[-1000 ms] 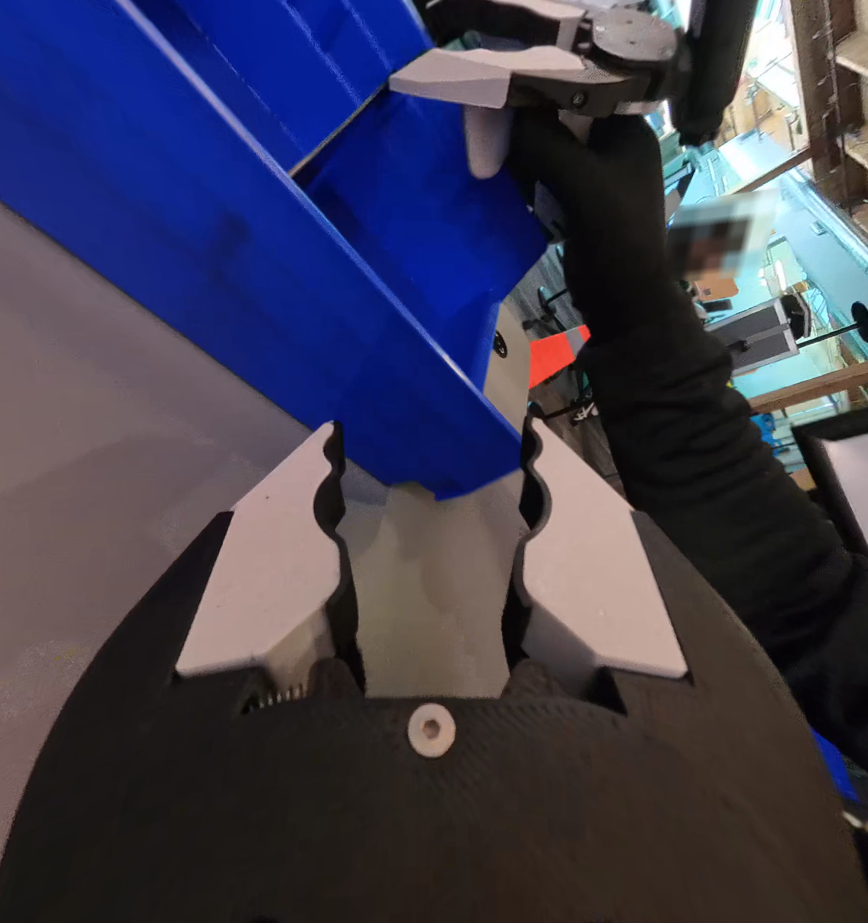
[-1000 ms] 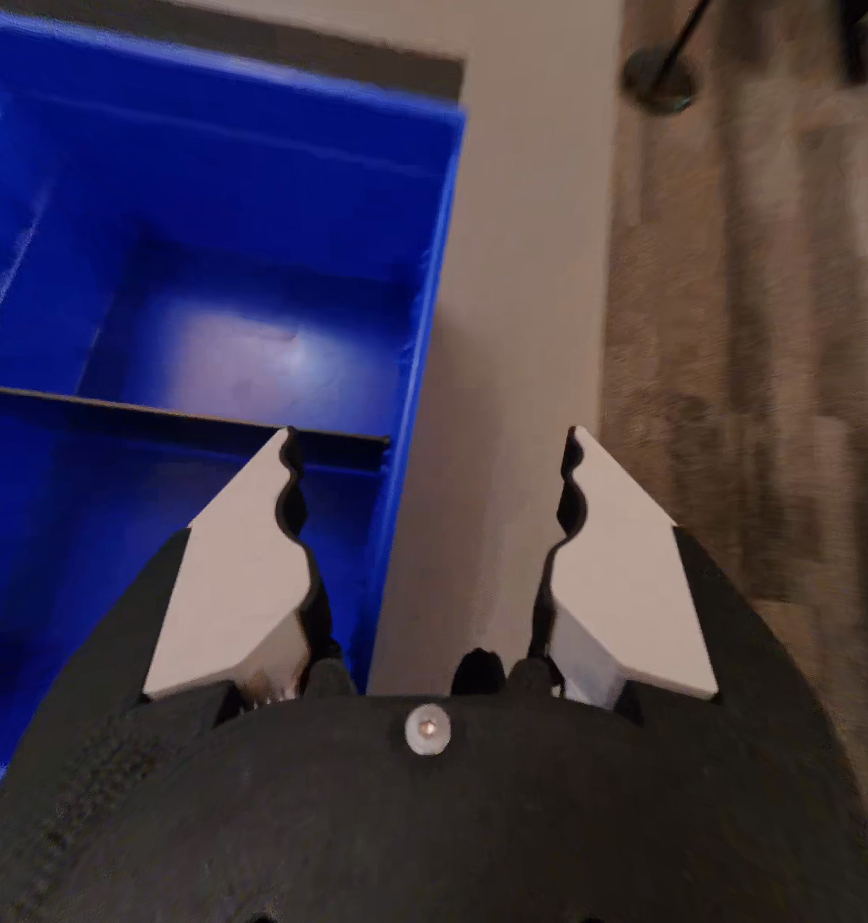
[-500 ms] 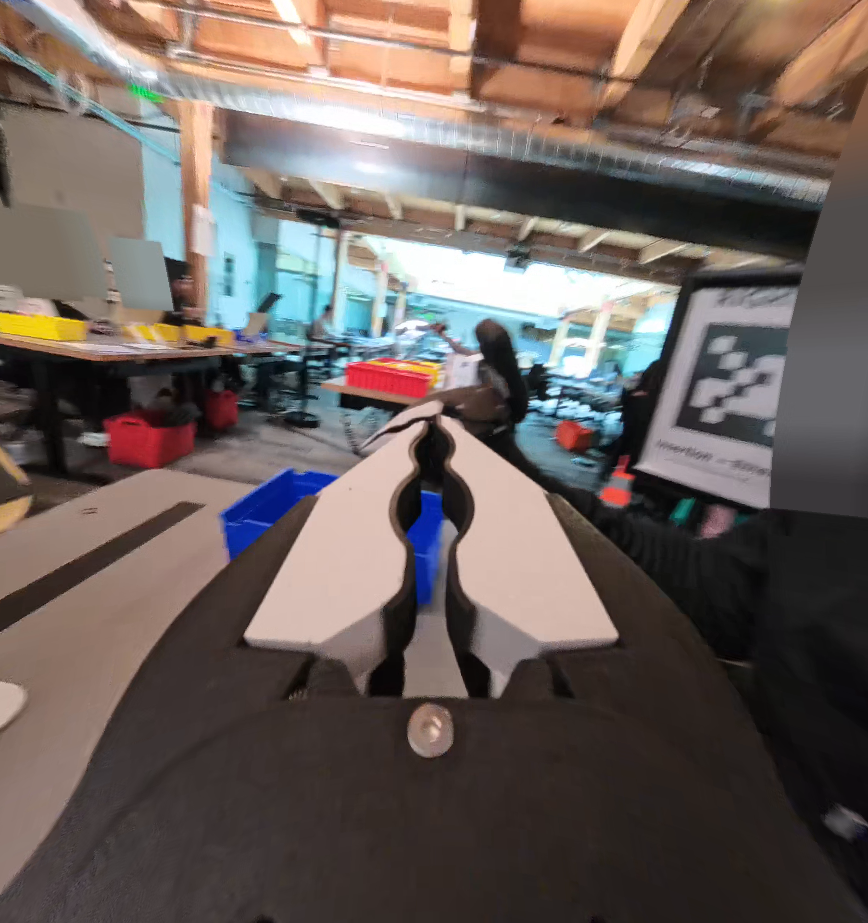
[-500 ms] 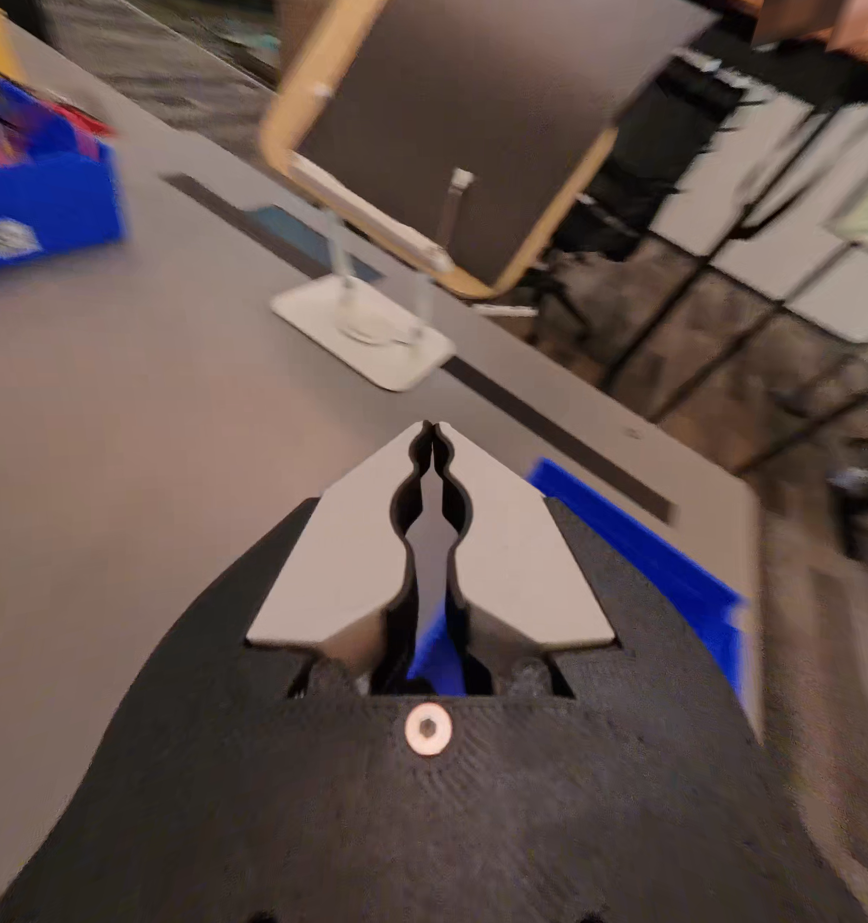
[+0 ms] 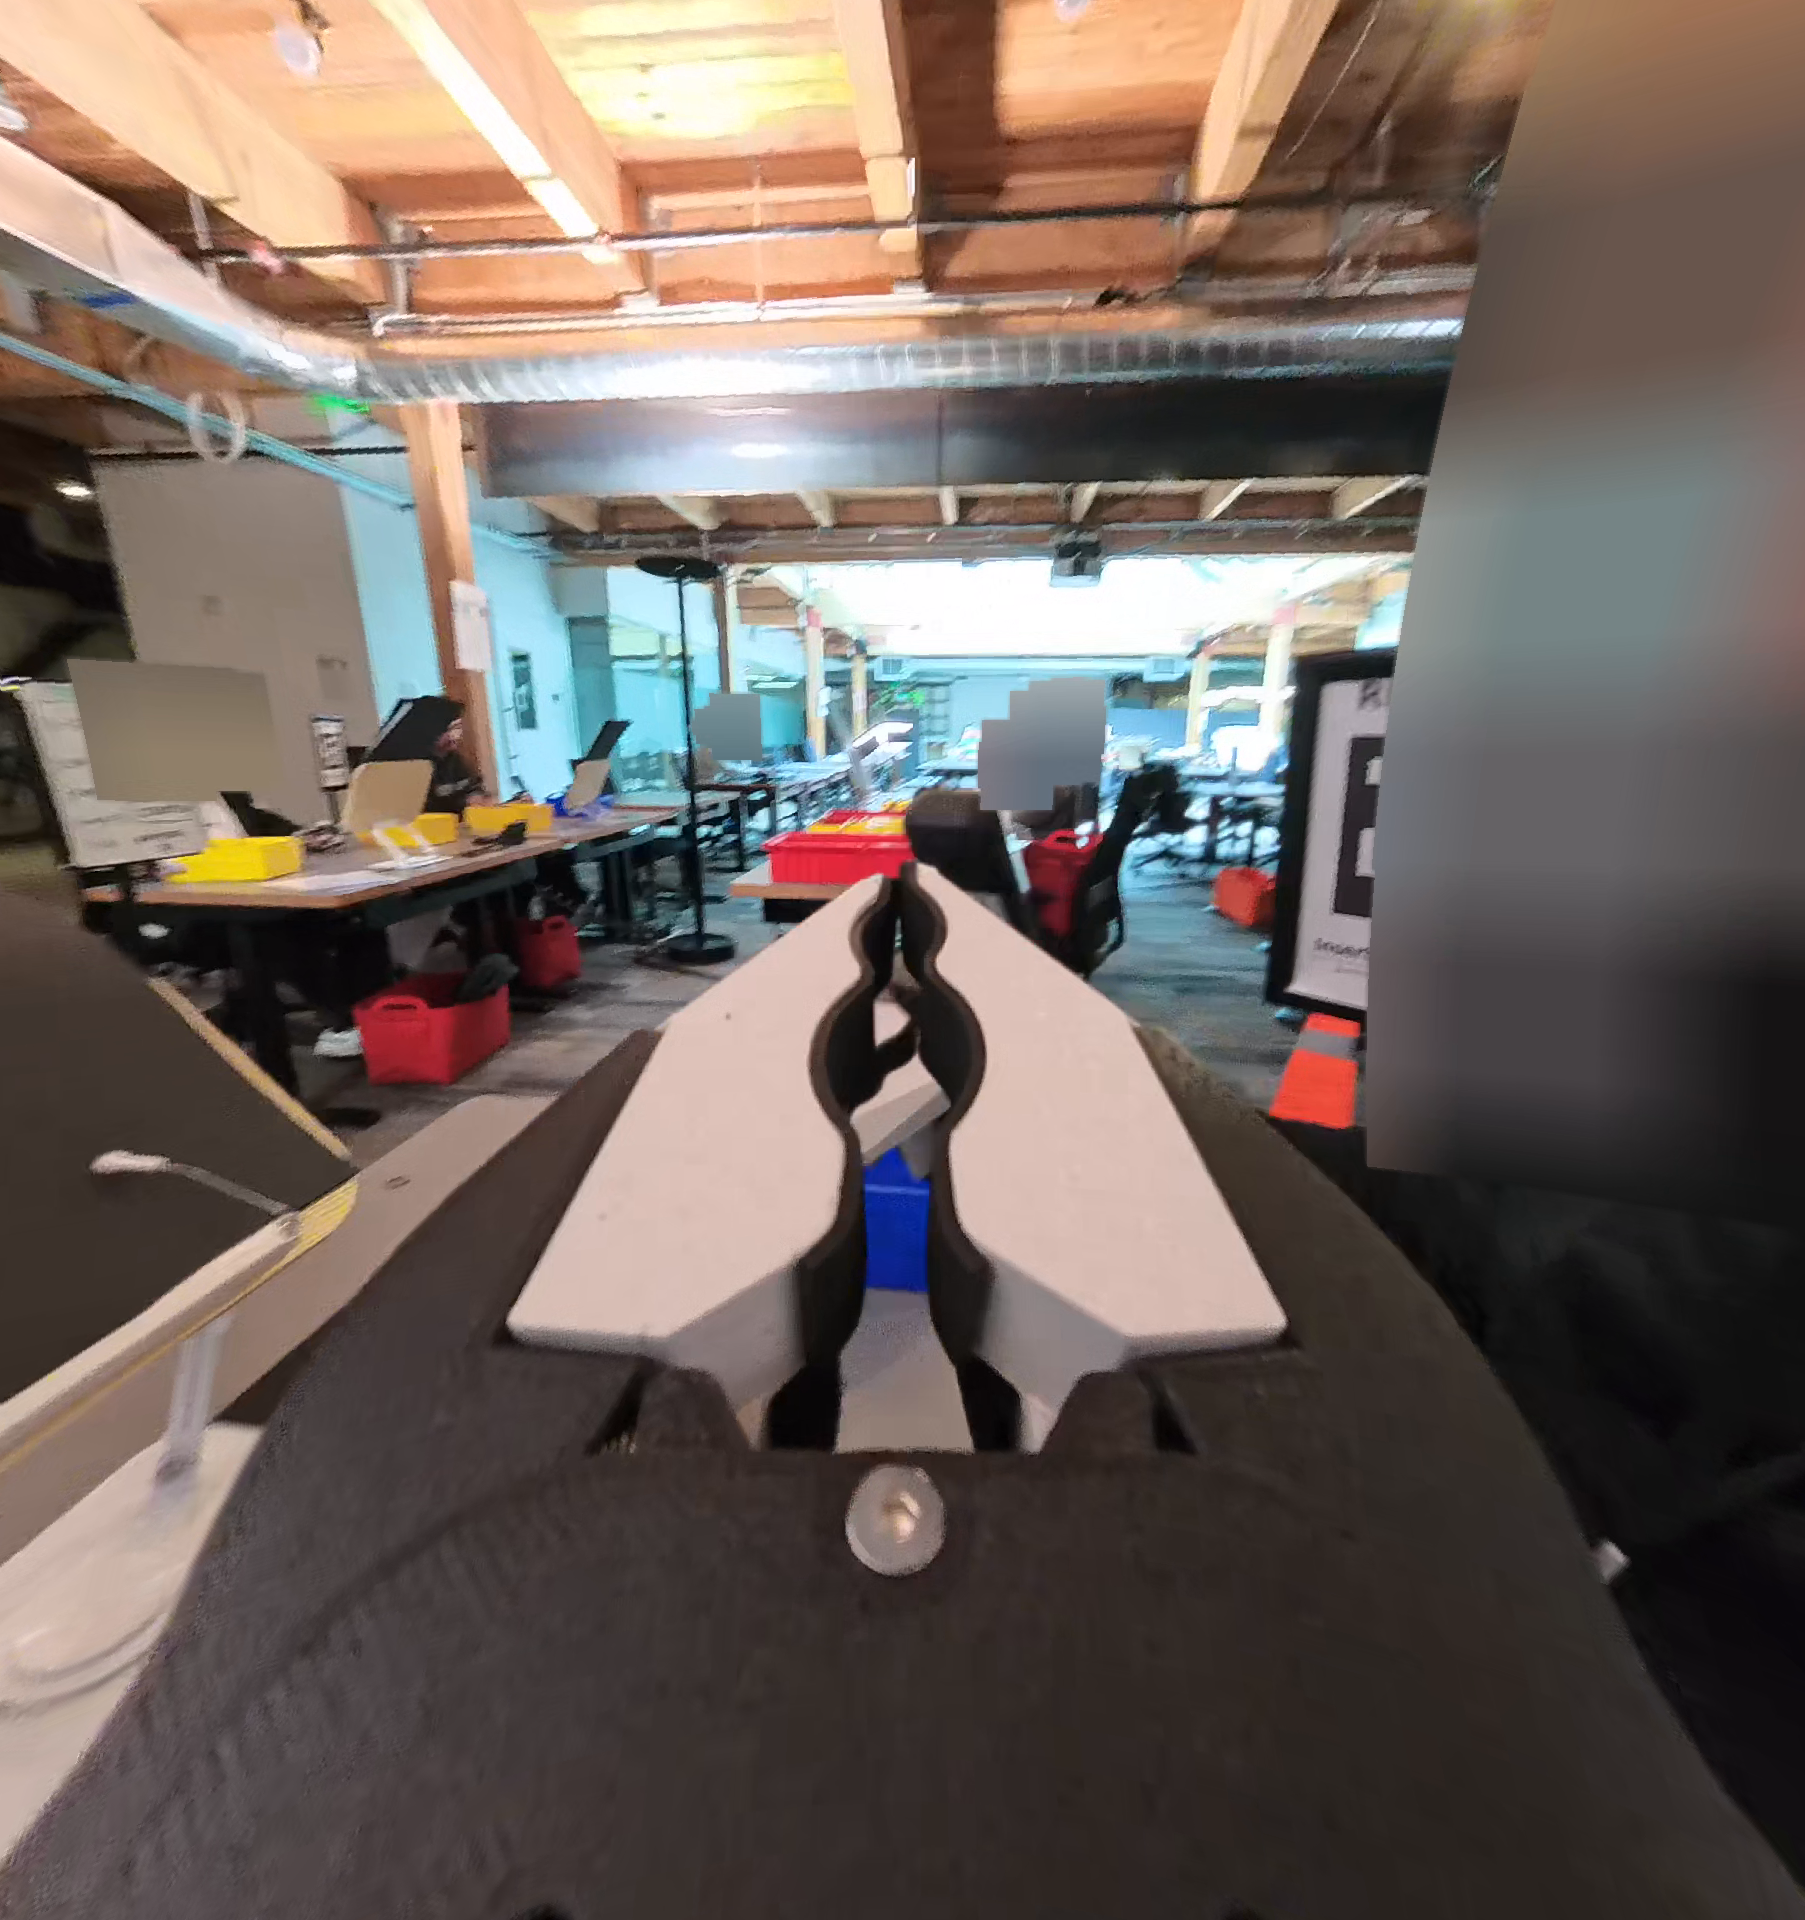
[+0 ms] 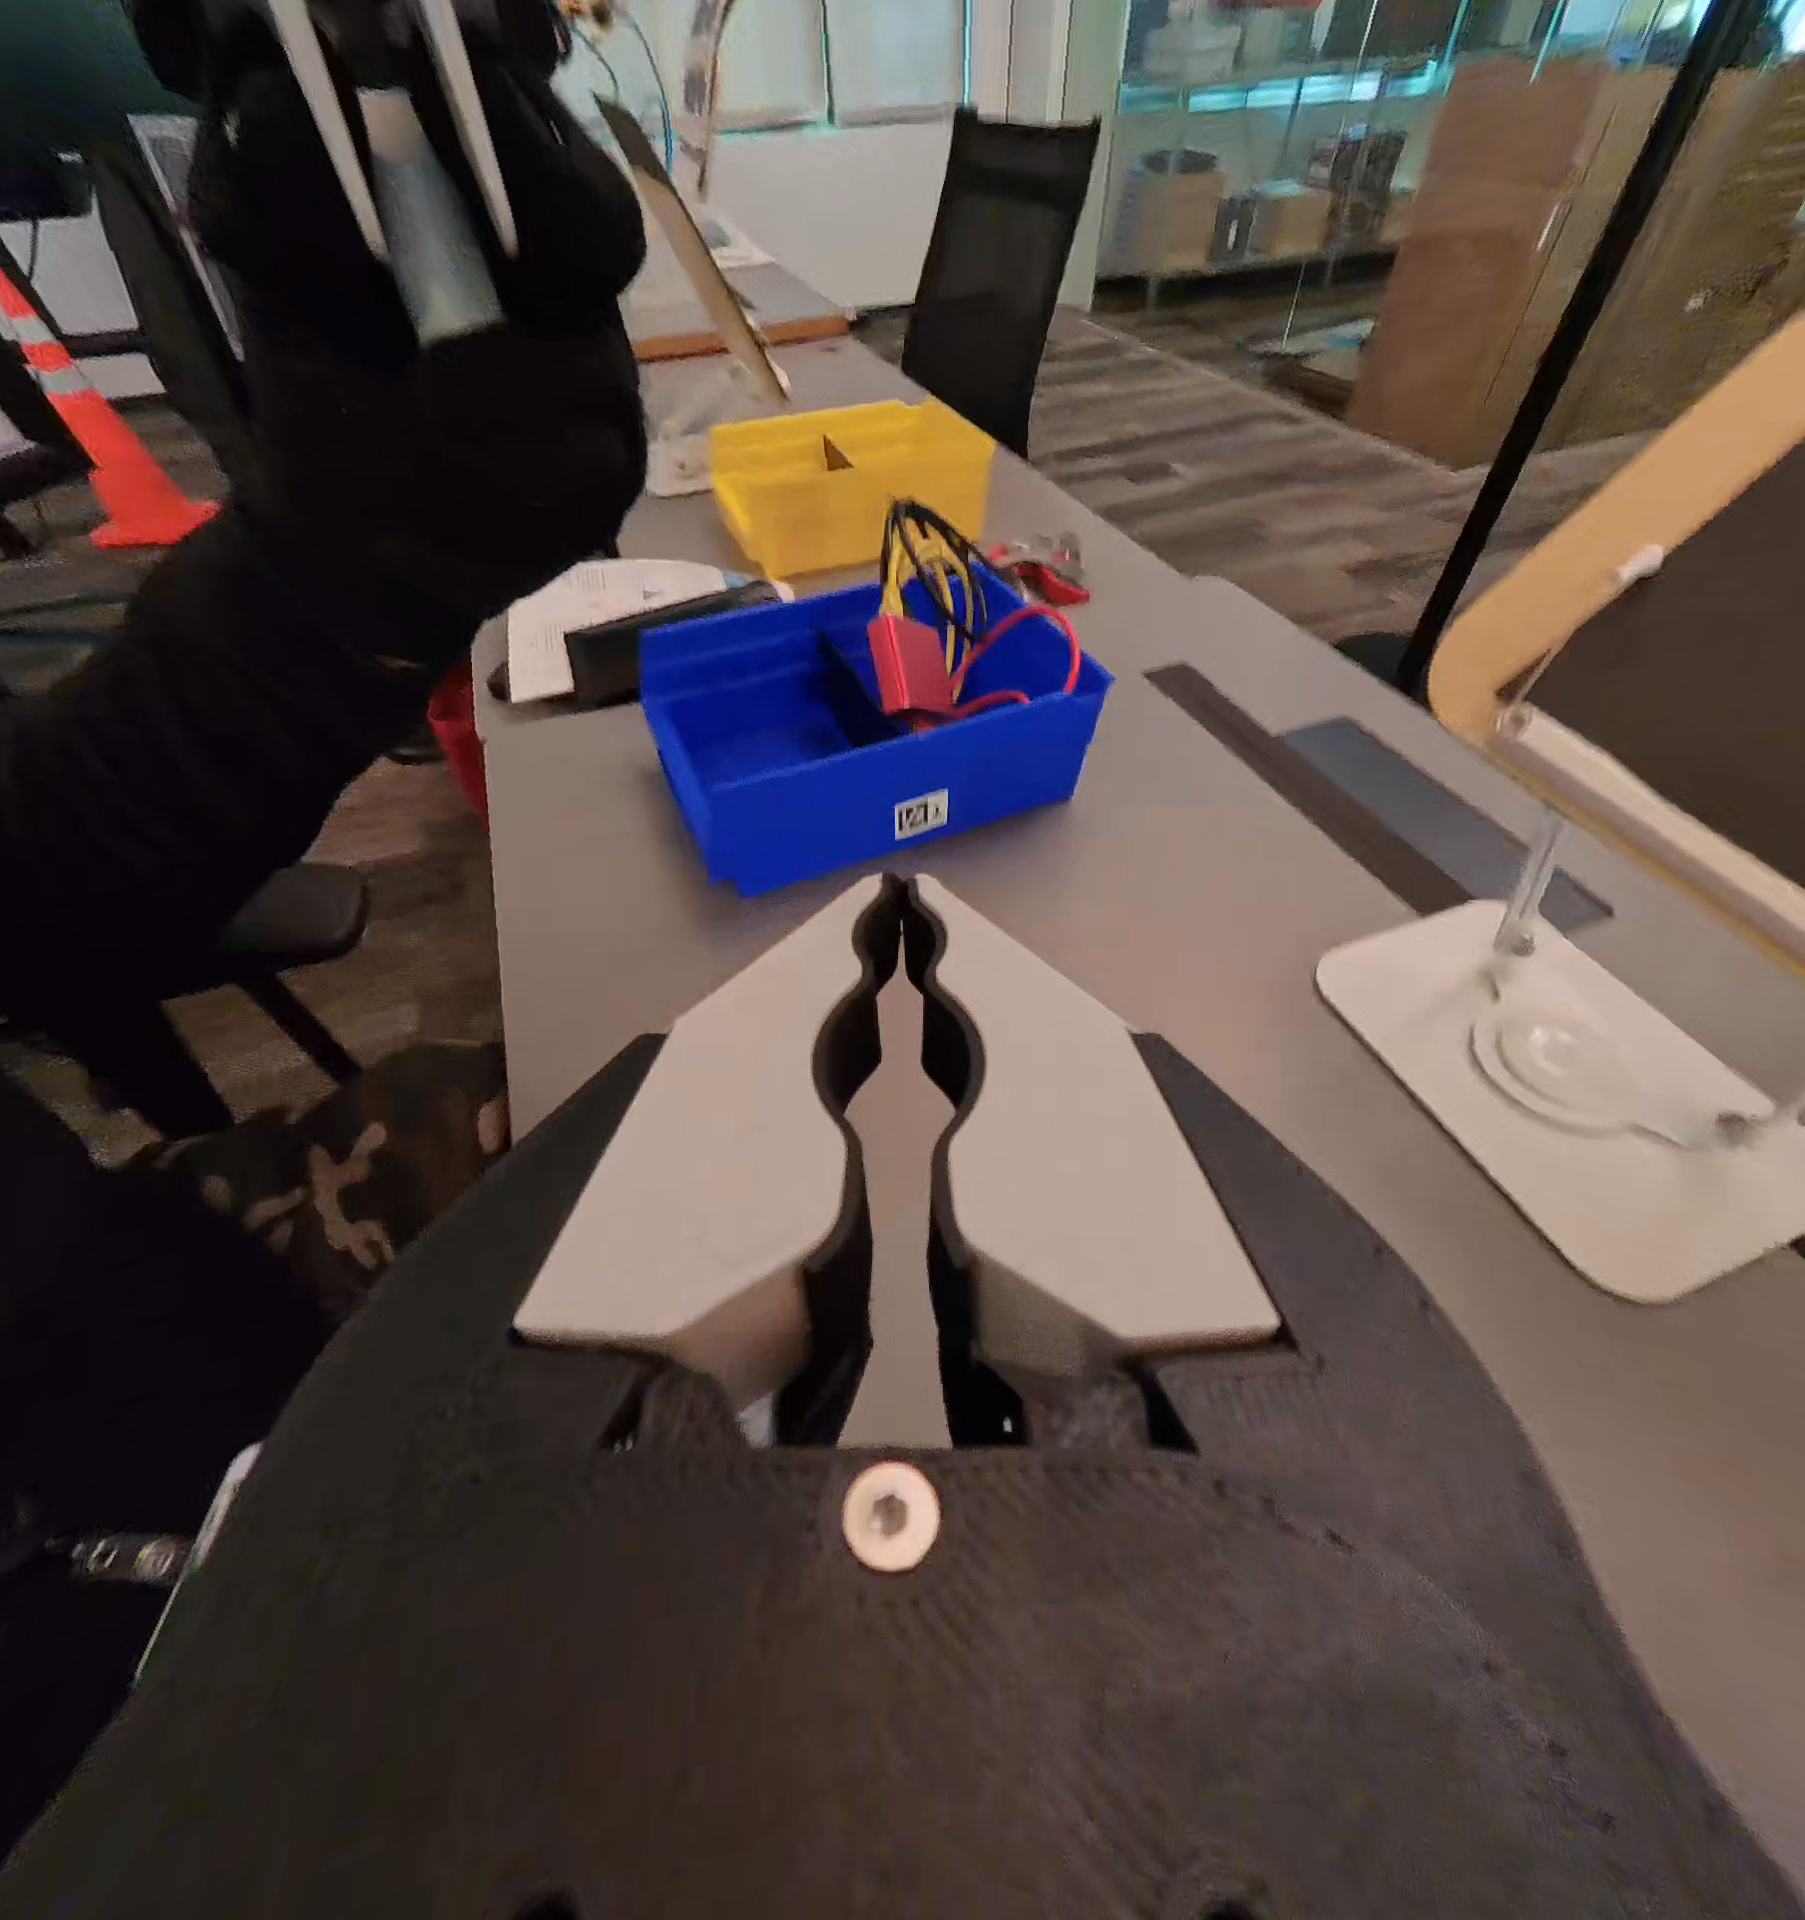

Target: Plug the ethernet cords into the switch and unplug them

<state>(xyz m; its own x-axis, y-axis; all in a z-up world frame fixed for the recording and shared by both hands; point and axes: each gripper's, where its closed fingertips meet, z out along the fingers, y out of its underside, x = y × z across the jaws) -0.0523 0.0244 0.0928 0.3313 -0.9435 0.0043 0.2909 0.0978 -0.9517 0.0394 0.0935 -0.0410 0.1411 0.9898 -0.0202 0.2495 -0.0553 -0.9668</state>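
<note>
Both views have swung up from the bin; our left hand-held gripper [image 5: 900, 894] and right hand-held gripper [image 6: 900, 896] are pinched together, empty. We should reach the blue bin [image 6: 877, 779] at twelve o'clock on the table [image 6: 1189, 883] slowly.

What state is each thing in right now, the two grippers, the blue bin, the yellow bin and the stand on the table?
Left gripper: fingers shut, empty, raised and pointed across the room.
Right gripper: fingers shut, empty, above the table.
Blue bin: upright, open-topped, divided; red box with red, yellow and black wires in its right compartment, left compartment empty.
Yellow bin: upright, open-topped, contents hidden.
Stand: upright on its white base, holding a tilted board.
</note>
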